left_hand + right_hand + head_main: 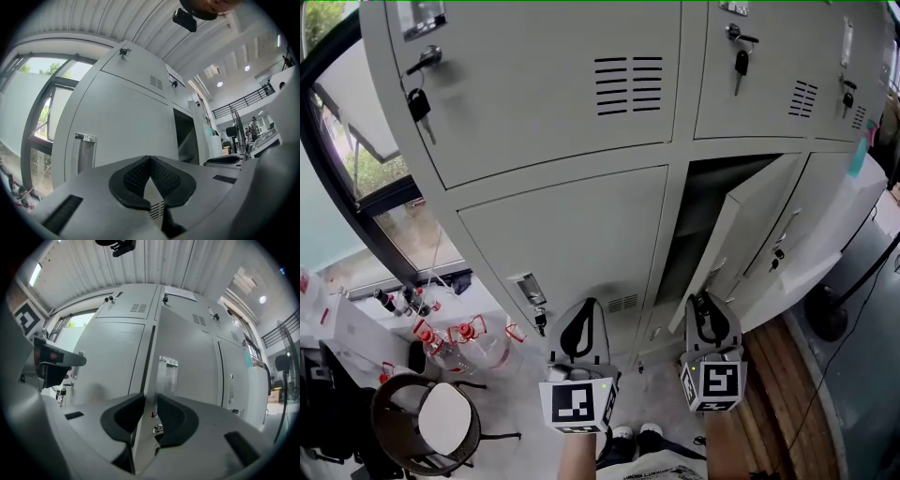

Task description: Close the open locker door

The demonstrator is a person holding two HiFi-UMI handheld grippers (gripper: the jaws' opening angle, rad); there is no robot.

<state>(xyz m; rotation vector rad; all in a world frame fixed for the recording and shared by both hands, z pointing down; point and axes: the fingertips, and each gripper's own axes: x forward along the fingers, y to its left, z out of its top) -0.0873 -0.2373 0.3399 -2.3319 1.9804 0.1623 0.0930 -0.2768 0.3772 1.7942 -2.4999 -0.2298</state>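
The grey lockers fill the head view. In the lower row, one locker door stands swung out, and its dark compartment shows behind it. My right gripper is at the door's lower free edge. In the right gripper view the door runs edge-on between the jaws of the right gripper, and both pads lie against it. My left gripper is held in front of the closed lower-left door. In the left gripper view the left gripper is shut on nothing.
Keys hang from the upper locker locks. A window is at the left, with red-capped bottles and a round stool below it. A wooden floor strip and a stand base lie to the right.
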